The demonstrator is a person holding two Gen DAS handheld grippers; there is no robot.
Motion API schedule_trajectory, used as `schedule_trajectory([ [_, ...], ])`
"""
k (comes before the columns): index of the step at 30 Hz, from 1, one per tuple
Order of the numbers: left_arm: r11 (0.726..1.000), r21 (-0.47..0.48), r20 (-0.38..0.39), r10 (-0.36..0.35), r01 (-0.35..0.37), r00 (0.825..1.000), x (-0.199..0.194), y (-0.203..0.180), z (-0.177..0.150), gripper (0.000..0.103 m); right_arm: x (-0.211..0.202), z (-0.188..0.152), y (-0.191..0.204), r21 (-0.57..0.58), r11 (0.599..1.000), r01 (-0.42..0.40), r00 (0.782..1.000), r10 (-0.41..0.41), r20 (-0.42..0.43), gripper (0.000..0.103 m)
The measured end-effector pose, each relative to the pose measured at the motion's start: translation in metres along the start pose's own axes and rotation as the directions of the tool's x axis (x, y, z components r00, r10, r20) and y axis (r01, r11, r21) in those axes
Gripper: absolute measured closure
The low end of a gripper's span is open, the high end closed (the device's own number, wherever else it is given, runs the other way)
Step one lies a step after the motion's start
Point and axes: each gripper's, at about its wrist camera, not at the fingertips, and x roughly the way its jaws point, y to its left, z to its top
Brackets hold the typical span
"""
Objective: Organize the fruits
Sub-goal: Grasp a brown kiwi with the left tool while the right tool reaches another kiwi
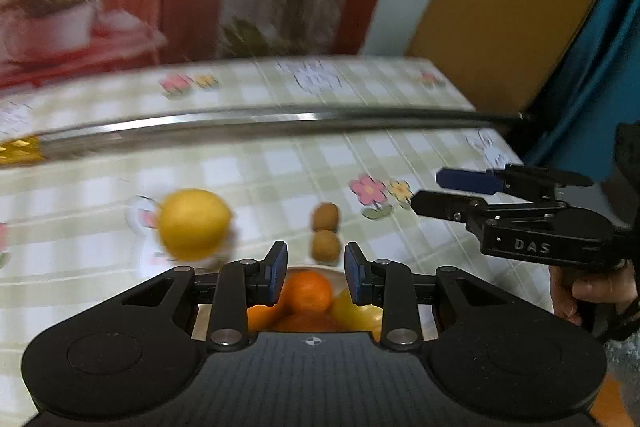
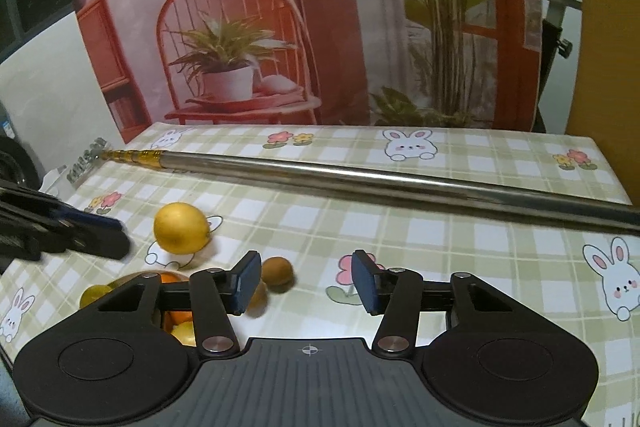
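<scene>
**Both grippers over the checked cloth, fruit loose and in the bowl**

Your left gripper (image 1: 316, 273) hangs over the bowl (image 1: 332, 271) with its blue-padded jaws drawn to a narrow gap and nothing between them. Through that gap you look down on a smooth orange (image 1: 310, 289) and, just beside it, a glossy yellow fruit (image 1: 352, 307), both lying in the bowl. Only a pale sliver of the bowl's rim shows.

Your right gripper (image 2: 306, 281) stands partly open over the table (image 2: 460, 259), its flat dark-blue pads apart and empty. None of the fruit is held by either gripper.

Out on the cloth, the lemon (image 2: 182, 228) sits alone: round, matte yellow, with a small nub at one end. It rests on a printed rabbit, near the bowl but apart from it. Two small brown fruits (image 2: 277, 275), dull-skinned and egg-shaped, lie touching each other just beyond the bowl; from the right wrist one is partly hidden behind the left pad.

The cloth is a slick, green-and-white checked sheet with cartoon rabbits and flowers. Across its far half lies a long polished metal pole (image 2: 360, 179), tubular, with a gold faceted section at one end. Behind the table hangs a printed backdrop (image 2: 280, 27) of a red chair and potted plants.

In the left wrist view everything is smeared by blur.
</scene>
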Motion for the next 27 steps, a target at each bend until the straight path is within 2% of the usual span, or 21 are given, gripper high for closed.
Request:
schedule_trajectory([
  [3, 0.999, -0.033, -0.055, -0.026, 0.025, 0.998, 0.027, -0.001, 0.007, 0.070, 0.001, -0.001, -0.010, 0.009, 1.000, 0.007, 1.000, -0.007, 0.002, 0.058],
  [8, 0.998, -0.055, -0.103, -0.031, 0.025, 0.994, 0.054, -0.001, 0.016, 0.070, 0.000, -0.006, -0.027, 0.040, 0.999, 0.004, 1.000, -0.004, 0.007, 0.059],
  [24, 0.999, -0.051, -0.182, 0.008, -0.018, 0.983, 0.084, 0.000, 0.021, 0.070, 0.009, -0.021, -0.048, 0.107, 0.994, -0.008, 1.000, 0.009, -0.007, 0.059],
  [27, 0.999, -0.028, -0.171, 0.025, -0.030, 0.985, 0.084, -0.003, 0.017, 0.075, 0.010, -0.022, -0.048, 0.108, 0.994, -0.009, 1.000, 0.010, -0.012, 0.059],
])
